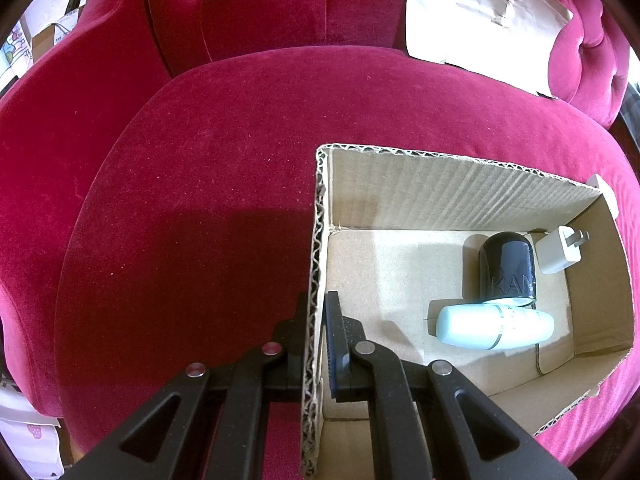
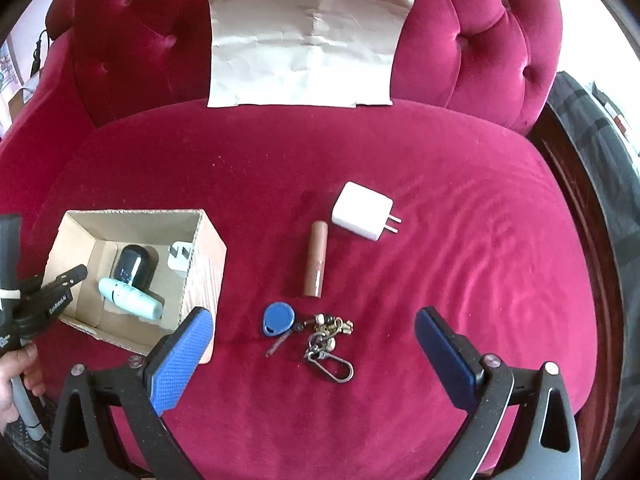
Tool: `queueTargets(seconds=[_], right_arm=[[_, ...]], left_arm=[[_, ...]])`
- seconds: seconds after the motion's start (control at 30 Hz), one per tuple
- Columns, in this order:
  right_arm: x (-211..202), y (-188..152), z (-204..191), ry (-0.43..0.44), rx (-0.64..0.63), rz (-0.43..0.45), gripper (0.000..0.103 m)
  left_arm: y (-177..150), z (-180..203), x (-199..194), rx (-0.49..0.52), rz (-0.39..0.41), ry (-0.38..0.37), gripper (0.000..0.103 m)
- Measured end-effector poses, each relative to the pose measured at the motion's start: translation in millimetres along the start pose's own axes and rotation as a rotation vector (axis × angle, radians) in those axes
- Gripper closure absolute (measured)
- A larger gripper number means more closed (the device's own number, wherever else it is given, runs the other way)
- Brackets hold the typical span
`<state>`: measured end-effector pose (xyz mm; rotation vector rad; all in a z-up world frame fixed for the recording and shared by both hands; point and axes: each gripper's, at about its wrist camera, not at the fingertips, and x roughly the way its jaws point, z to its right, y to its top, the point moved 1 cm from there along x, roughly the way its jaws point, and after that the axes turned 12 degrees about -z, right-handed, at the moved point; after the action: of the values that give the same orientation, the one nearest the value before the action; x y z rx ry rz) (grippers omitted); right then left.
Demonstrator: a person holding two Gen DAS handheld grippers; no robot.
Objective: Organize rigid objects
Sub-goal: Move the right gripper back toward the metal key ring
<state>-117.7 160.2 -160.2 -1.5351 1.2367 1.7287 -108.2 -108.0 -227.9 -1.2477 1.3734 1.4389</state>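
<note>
Blue-padded right tool (image 2: 314, 336) spread wide at the bottom of the right wrist view, nothing between the pads. Directly between and just above the fingertips: keyring (image 2: 316, 334) with a blue fob, metal charms and a carabiner clip, lying on the red velvet seat (image 2: 460, 240). Further up, centre of frame: brown tube (image 2: 316, 258) lying lengthwise, and just upper right of it a white charger (image 2: 363, 211), prongs pointing right. At left, cardboard box (image 2: 200, 276), open-topped, its near corner partly hidden behind the left blue pad.

Black left tool (image 1: 318, 344) pressed together on the box's corrugated left wall (image 1: 314, 280), one finger outside, one inside. In the box, toward the right of the left wrist view: black cylinder (image 1: 508, 268), a pale blue bottle (image 1: 494, 327) lying touching it below, a second white plug (image 1: 559, 250) at upper right. Lettering on the cylinder only partly legible. Crumpled paper (image 2: 304, 44) against the backrest, top centre. Part of a hand (image 2: 16, 376) cut off at lower left.
</note>
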Motion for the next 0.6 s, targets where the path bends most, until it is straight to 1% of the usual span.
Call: queueTargets(seconds=[0.2, 0.37, 0.6], right_arm=[[15.7, -9.0, 8.5, -0.009, 0.015, -0.019, 0.0], [29.6, -15.2, 15.5, 0.01, 0.039, -0.04, 0.0], [43.9, -18.7, 13.6, 0.004, 0.023, -0.085, 0.0]], left_arm=[[0.6, 0.9, -0.1, 0.0, 0.001, -0.001, 0.096], [0.7, 0.5, 0.1, 0.0, 0.001, 0.0, 0.096], [0.4, 0.4, 0.0, 0.001, 0.001, -0.001, 0.096]])
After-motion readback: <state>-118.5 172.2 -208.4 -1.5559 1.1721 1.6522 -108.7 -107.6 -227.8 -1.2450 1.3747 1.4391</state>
